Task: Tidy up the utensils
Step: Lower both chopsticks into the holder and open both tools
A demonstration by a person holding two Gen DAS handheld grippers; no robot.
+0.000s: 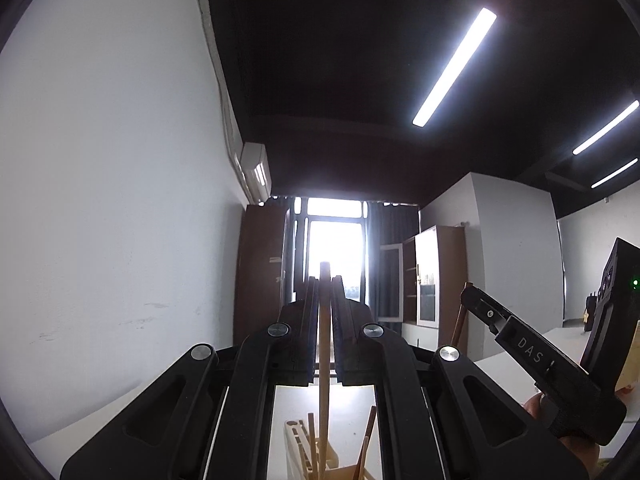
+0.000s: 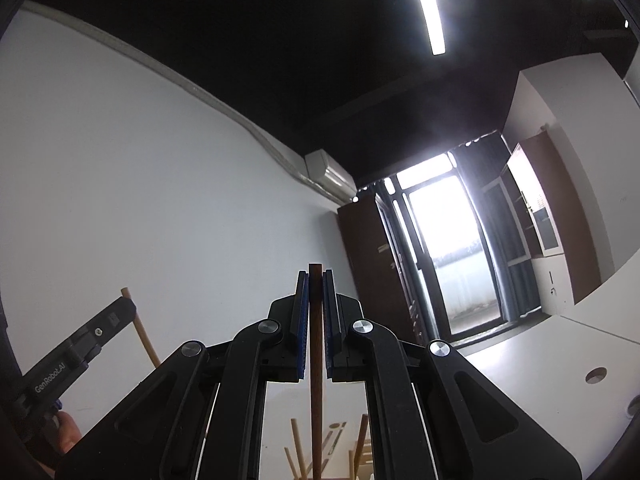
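My left gripper (image 1: pixel 325 280) points up and is shut on a pale wooden utensil handle (image 1: pixel 324 344) that stands upright between its fingers. Below it, a pale wooden holder (image 1: pixel 298 446) on the white table (image 1: pixel 352 404) has several wooden handles in it. My right gripper (image 2: pixel 315 274) is shut on a dark brown wooden handle (image 2: pixel 316 380), which runs down towards more handles (image 2: pixel 298 450). Each gripper shows in the other's view: the right one (image 1: pixel 466 294) at the right with its brown handle (image 1: pixel 459 322), the left one (image 2: pixel 128 304) at the left with its pale handle (image 2: pixel 145 334).
A white wall fills the left of both views. At the back are a bright glass door (image 1: pixel 336 256), brown cabinets (image 1: pixel 262 272) and a white cabinet (image 2: pixel 554 272). The table has a round cable hole (image 2: pixel 596 375). A hand (image 2: pixel 68 436) holds the left gripper.
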